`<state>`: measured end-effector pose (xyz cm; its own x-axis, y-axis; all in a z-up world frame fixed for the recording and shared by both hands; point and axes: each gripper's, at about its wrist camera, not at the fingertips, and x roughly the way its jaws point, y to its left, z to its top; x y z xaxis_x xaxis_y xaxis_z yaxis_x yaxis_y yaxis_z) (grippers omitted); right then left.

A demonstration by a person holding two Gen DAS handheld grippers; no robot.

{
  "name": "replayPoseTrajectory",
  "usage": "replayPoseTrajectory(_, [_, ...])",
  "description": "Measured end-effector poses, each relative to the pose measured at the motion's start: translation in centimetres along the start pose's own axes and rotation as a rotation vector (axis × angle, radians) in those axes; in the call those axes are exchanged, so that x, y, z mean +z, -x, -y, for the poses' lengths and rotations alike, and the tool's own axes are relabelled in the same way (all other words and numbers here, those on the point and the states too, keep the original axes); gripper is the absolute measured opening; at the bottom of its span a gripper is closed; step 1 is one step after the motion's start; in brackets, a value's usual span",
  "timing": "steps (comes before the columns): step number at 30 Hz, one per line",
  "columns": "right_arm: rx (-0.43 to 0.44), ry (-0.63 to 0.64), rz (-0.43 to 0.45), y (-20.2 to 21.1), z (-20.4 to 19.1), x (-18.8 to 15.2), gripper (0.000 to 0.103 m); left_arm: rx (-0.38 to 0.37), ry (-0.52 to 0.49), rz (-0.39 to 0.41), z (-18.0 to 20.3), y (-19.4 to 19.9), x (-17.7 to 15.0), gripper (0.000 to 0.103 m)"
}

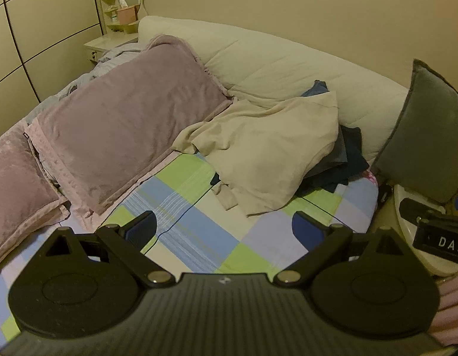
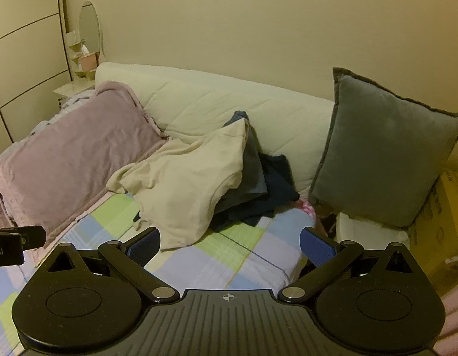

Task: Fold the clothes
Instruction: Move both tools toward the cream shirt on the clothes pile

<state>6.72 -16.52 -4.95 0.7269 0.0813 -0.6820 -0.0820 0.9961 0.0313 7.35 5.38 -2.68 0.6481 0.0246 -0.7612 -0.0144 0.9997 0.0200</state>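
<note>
My left gripper (image 1: 224, 228) and my right gripper (image 2: 230, 244) hover over the checked bedsheet (image 1: 199, 237), each with its blue pads spread wide and nothing between them. The clothes lie ahead of both tools, well apart from the fingertips, heaped against the cream headboard cushion (image 1: 288, 65). One cream garment (image 1: 258, 154) sprawls on top; its long axis runs from the near edge of the sheet up toward the headboard, one corner peaked against the cushion, and a rumpled flap trails left toward the pillows. Beneath it, dark blue and grey clothes (image 2: 258, 190) spread out to the right; I cannot tell how many pieces are in that pile. Two mauve pillows (image 1: 125, 118) lean along the left side of the bed in the left view. One grey cushion (image 2: 386, 148) stands upright at the right. A dressing table with an oval mirror (image 2: 89, 26) sits in the far corner.
</note>
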Motion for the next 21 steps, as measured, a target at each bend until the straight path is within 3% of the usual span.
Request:
replayPoseTrajectory(10, [0.071, 0.032, -0.011, -5.7, 4.7, 2.1, 0.103, -0.004, 0.047, -0.041, 1.7, -5.5, 2.6, 0.097])
replayPoseTrajectory(21, [0.149, -0.042, -0.160, -14.1, 10.5, 4.4, 0.103, -0.085, 0.075, -0.073, 4.7, -13.2, 3.6, 0.093])
